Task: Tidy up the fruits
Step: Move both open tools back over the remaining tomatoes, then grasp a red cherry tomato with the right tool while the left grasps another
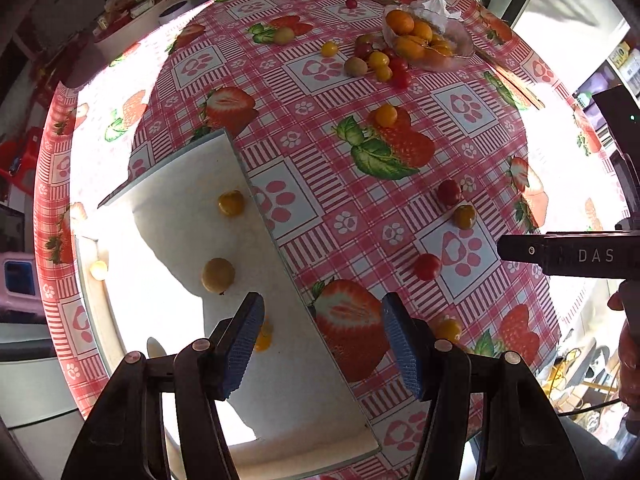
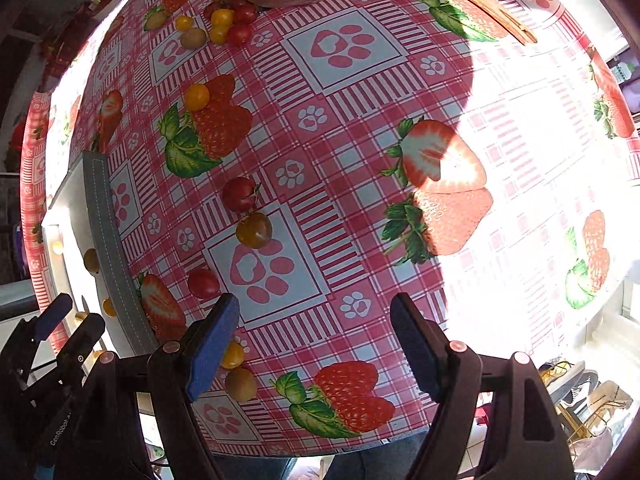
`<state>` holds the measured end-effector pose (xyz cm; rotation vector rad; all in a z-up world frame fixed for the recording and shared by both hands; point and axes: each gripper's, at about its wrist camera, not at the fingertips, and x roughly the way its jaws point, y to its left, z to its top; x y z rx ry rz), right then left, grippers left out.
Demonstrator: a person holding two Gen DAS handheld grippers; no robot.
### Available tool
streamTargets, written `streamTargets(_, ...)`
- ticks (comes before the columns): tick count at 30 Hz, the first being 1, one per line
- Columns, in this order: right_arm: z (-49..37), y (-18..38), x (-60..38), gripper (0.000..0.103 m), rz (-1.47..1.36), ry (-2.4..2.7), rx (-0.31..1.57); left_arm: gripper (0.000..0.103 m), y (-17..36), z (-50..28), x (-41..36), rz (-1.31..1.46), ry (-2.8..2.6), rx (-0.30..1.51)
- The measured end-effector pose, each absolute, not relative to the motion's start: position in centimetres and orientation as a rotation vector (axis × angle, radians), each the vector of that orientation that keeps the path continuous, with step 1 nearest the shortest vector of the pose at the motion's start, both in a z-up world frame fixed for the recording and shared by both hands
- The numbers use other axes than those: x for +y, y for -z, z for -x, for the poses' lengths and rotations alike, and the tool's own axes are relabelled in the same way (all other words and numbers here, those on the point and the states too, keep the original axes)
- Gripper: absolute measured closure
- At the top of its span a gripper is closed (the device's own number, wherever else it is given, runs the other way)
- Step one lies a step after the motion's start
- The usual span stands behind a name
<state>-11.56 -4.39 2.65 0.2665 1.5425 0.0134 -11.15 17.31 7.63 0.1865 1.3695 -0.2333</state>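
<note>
Both grippers hover open and empty over the fruit-strewn counter (image 2: 360, 128).

My left gripper (image 1: 322, 344) hangs above the white board's (image 1: 180, 200) edge, where yellow fruits (image 1: 218, 275) lie; my right gripper (image 2: 316, 344) faces a red tomato (image 2: 239, 194) touching a brownish one (image 2: 254, 230). The glass bowl (image 1: 456, 40) of oranges sits far off.
</note>
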Motion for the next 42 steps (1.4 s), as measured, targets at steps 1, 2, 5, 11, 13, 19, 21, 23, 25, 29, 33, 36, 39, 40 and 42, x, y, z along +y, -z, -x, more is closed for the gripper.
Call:
streamTargets(1,11.5,-2.6,-4.5,0.022,-0.268,-0.015,1.542,0.04,-7.5,11.0,16.8,-0.189,0.241,1.37)
streamTargets(2,11.2,-2.6,-4.6,0.022,-0.269,-0.017,1.541,0.04,-7.4,10.9,16.3,-0.191,0.249,1.372)
streamTargets(5,10.3,-2.8,-5.0,0.022,-0.264,-0.029,1.532,0.04,-6.8,10.7,15.1,-0.181,0.249,1.385)
streamTargets(11,6.7,-3.0,-3.6,0.022,-0.237,-0.112,1.515,0.041,-4.6,10.5,13.9,-0.08,0.214,1.428)
streamTargets(13,5.7,-2.7,-3.1,0.022,-0.225,-0.138,1.52,0.041,-3.8,10.6,13.7,-0.053,0.195,1.444)
streamTargets(19,3.8,-0.8,-0.6,0.035,-0.169,-0.207,1.552,0.041,-1.9,10.8,13.6,0.01,0.144,1.473)
streamTargets(21,3.3,-0.2,0.0,0.04,-0.154,-0.216,1.56,0.041,-1.5,10.8,13.4,0.026,0.141,1.48)
streamTargets(23,3.3,-0.4,0.2,0.04,-0.137,-0.223,1.548,0.041,-1.3,10.9,13.1,0.046,0.147,1.478)
streamTargets(25,3.1,-0.3,0.7,0.042,-0.12,-0.231,1.545,0.04,-1.1,10.9,12.6,0.045,0.149,1.478)
streamTargets(29,2.7,-0.1,1.9,0.078,-0.063,-0.239,1.549,0.04,-0.7,10.7,11.6,0.028,0.132,1.478)
streamTargets(33,2.9,-0.3,0.7,0.079,-0.093,-0.217,1.546,0.04,-0.7,10.3,10.9,0.012,0.123,1.469)
streamTargets(36,3.2,-0.6,-1.4,0.079,-0.153,-0.199,1.552,0.041,-0.6,9.6,9.9,-0.027,0.112,1.466)
streamTargets(39,3.5,-1.2,-2.7,0.079,-0.181,-0.185,1.545,0.054,-0.6,9.5,9.3,-0.059,0.106,1.455)
streamTargets(40,3.7,-1.3,-3.1,0.079,-0.195,-0.183,1.544,0.066,-0.8,9.6,9.0,-0.061,0.118,1.453)
streamTargets(42,3.5,-1.5,-3.5,0.079,-0.215,-0.178,1.54,0.08,-1.0,9.5,8.9,-0.048,0.159,1.464)
